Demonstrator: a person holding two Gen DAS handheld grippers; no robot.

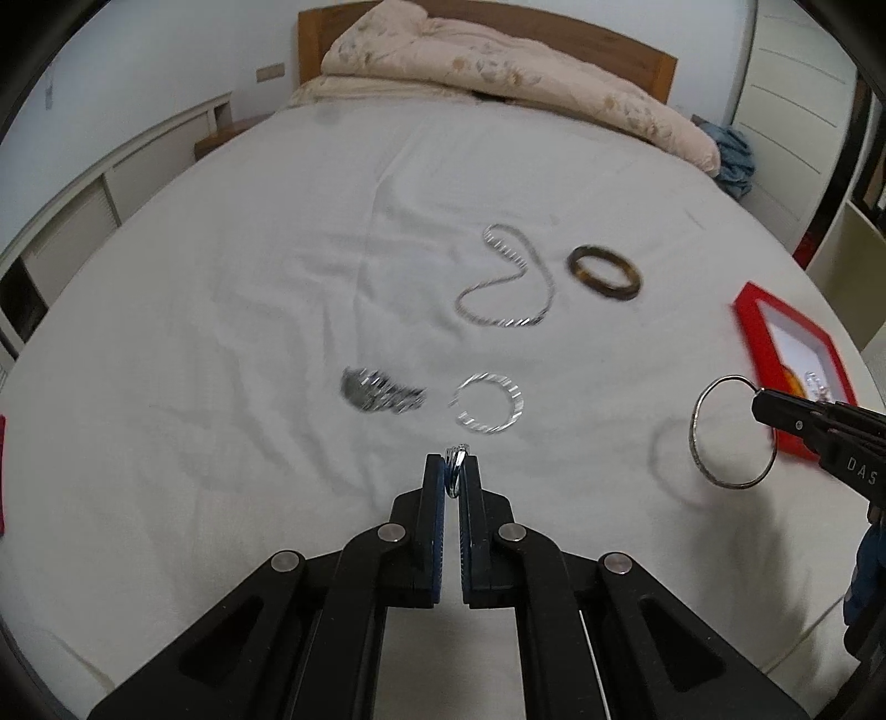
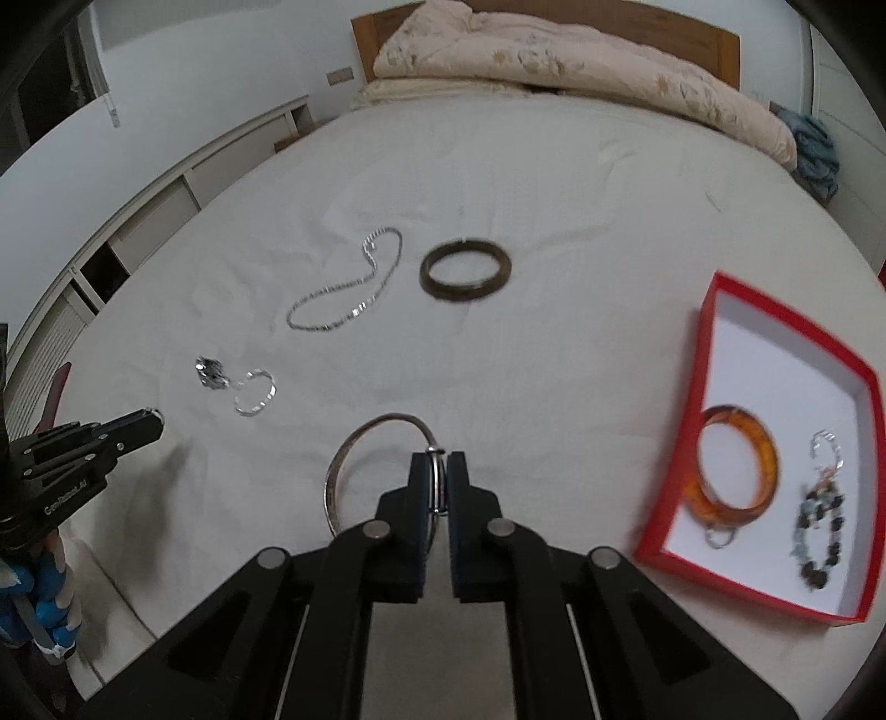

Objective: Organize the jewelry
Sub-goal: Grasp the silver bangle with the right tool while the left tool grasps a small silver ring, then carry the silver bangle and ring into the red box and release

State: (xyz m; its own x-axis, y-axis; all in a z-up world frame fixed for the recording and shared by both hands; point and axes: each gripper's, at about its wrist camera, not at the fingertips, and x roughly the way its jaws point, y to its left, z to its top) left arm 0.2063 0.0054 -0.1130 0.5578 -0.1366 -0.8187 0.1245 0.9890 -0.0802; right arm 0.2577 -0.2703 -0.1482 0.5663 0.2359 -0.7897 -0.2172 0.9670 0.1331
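While both grippers hang above the white bed sheet (image 1: 221, 277), each has its jaws closed on a piece of jewelry. Nearest in the left wrist view, the left gripper (image 1: 455, 471) pinches a small silver ring (image 1: 456, 464) between its blue-lined pads, the ring standing upright at the fingertips and clear of the sheet. In the right wrist view, the right gripper (image 2: 437, 471) is clamped on the rim of a thin silver bangle (image 2: 354, 459), which juts out to the left of the fingers; the left view shows the same bangle hanging from the right gripper's tips with its shadow on the sheet beneath.

Just past the left gripper lie an open silver hoop (image 1: 487, 402) and, beside it to the left, a crumpled silver chain heap (image 1: 379, 390), blurred. Farther out on the sheet a long silver necklace (image 1: 506, 282) lies in a loose loop, and just right of it sits a dark brown bangle (image 1: 604, 273), apart from the necklace.

To the right of the right gripper, a red box (image 2: 736, 310) with a white floor rests on the sheet. Inside it lie an amber bangle (image 2: 736, 465), a beaded bracelet (image 2: 819, 531) near the right wall, and some small silver pieces too blurred to name.

At the far end, a folded floral quilt (image 1: 498, 72) is piled against the wooden headboard (image 1: 310, 44).
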